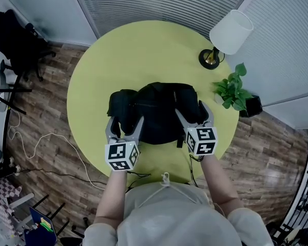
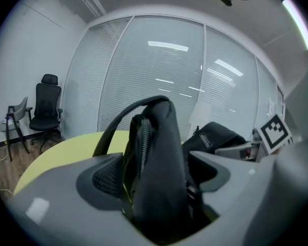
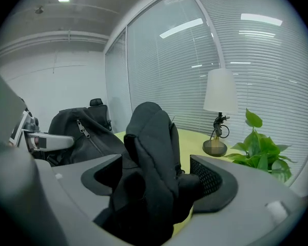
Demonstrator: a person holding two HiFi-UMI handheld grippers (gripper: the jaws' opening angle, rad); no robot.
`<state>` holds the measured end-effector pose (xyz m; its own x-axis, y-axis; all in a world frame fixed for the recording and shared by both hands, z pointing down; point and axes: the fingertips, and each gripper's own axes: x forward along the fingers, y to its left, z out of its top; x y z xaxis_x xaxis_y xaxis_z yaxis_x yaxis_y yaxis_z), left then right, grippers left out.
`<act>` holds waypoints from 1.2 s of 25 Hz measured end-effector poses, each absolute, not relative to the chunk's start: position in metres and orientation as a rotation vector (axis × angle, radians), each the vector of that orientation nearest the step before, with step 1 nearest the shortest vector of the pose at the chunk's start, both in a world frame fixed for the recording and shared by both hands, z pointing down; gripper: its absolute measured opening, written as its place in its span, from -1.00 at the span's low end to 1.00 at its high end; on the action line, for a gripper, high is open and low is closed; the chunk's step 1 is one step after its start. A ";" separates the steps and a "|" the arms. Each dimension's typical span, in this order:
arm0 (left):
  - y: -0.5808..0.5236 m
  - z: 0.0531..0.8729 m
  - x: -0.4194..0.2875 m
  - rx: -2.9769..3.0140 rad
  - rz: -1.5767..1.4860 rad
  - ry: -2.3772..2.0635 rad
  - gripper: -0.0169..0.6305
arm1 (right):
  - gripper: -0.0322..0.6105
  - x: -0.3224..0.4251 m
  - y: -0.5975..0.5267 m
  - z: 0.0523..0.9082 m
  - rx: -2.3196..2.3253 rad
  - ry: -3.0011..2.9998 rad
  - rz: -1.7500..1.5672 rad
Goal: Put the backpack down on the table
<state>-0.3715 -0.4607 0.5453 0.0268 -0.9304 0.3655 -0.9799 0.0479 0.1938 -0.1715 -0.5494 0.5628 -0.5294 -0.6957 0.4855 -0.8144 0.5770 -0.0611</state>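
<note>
The round yellow-green worktop (image 1: 92, 86) takes the middle of the head view, with wooden floor (image 1: 46, 117) around it and window blinds behind its far edge. The black backpack (image 1: 159, 111) lies on the worktop, between the centre and the near edge. From the backpack to the far edge and to the left edge a wide band of yellow surface shows. On the right side the band is narrower.

The left gripper (image 1: 126, 121) is at the left part of the backpack and the right gripper (image 1: 194, 110) at the right part. The fingers (image 2: 100, 176) of the left gripper stand wide apart, with a fold of black fabric and a strap rising between them. The fingers (image 3: 210, 181) of the right gripper are also wide apart around a thick fold of the backpack.

A table lamp (image 1: 228, 35) stands at the far right edge and a small green plant (image 1: 231, 91) at the right edge, both well apart from the backpack.

The near edge of the worktop is covered by the person's arms and body. In both gripper views the fabric fills most of the gap, so it is hard to see whether it touches the pads.
</note>
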 end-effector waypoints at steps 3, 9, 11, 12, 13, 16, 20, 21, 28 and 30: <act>-0.453 0.543 -0.369 1.910 0.173 -1.963 0.25 | 0.36 -0.168 -0.542 0.558 1.232 -2.403 0.385; -0.431 0.531 -0.368 1.874 0.180 -2.035 0.25 | 0.36 -0.158 -0.521 0.537 1.262 -2.431 0.353; -0.422 0.524 -0.365 1.875 0.166 -2.041 0.22 | 0.35 -0.153 -0.512 0.533 1.271 -2.434 0.351; -0.417 0.521 -0.361 1.878 0.159 -2.031 0.17 | 0.34 -0.150 -0.507 0.531 1.277 -2.433 0.352; -0.413 0.519 -0.358 1.882 0.152 -2.018 0.08 | 0.31 -0.147 -0.503 0.530 1.285 -2.430 0.355; -0.398 0.511 -0.351 1.884 0.150 -2.007 -0.02 | 0.16 -0.137 -0.490 0.525 1.325 -2.408 0.355; -0.377 0.497 -0.341 1.901 0.164 -2.007 -0.31 | -0.16 -0.126 -0.473 0.512 1.381 -2.400 0.347; -0.373 0.493 -0.338 1.907 0.154 -2.002 -0.43 | -0.25 -0.125 -0.468 0.509 1.381 -2.404 0.351; -0.349 0.471 -0.317 1.954 0.170 -2.037 -0.92 | -0.82 -0.109 -0.439 0.495 1.397 -2.403 0.354; -0.343 0.464 -0.308 1.989 0.192 -2.038 -0.93 | -0.90 -0.104 -0.430 0.492 1.398 -2.382 0.383</act>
<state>-0.3076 -0.3428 0.4637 -0.0078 -0.9557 0.2943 -0.9939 0.0399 0.1032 -0.1044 -0.4304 0.4920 -0.4511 -0.7825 0.4291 -0.8776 0.4764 -0.0539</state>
